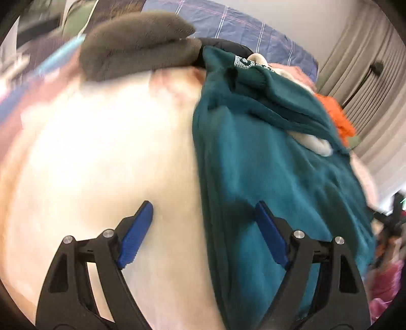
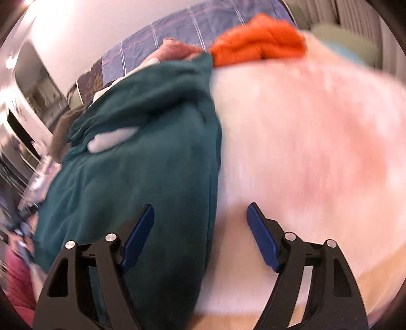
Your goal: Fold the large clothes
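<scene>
A large teal fleece garment (image 1: 274, 167) lies folded lengthwise on a pale pink fluffy blanket (image 1: 101, 152). In the left wrist view my left gripper (image 1: 204, 215) stands open above the garment's left edge, one blue pad over the blanket and the other over the teal cloth. Its pads grip nothing. In the right wrist view the same garment (image 2: 142, 177) fills the left half. My right gripper (image 2: 200, 218) is open astride the garment's right edge, above the cloth. A white patch (image 2: 111, 139) shows near the garment's far end.
A brown fuzzy garment (image 1: 137, 53) lies at the far left of the bed. An orange piece (image 2: 256, 40) lies beyond the teal garment, beside a pink one (image 2: 175, 49). A blue checked quilt (image 1: 228, 22) runs along the wall. Grey curtains (image 1: 368, 83) hang at right.
</scene>
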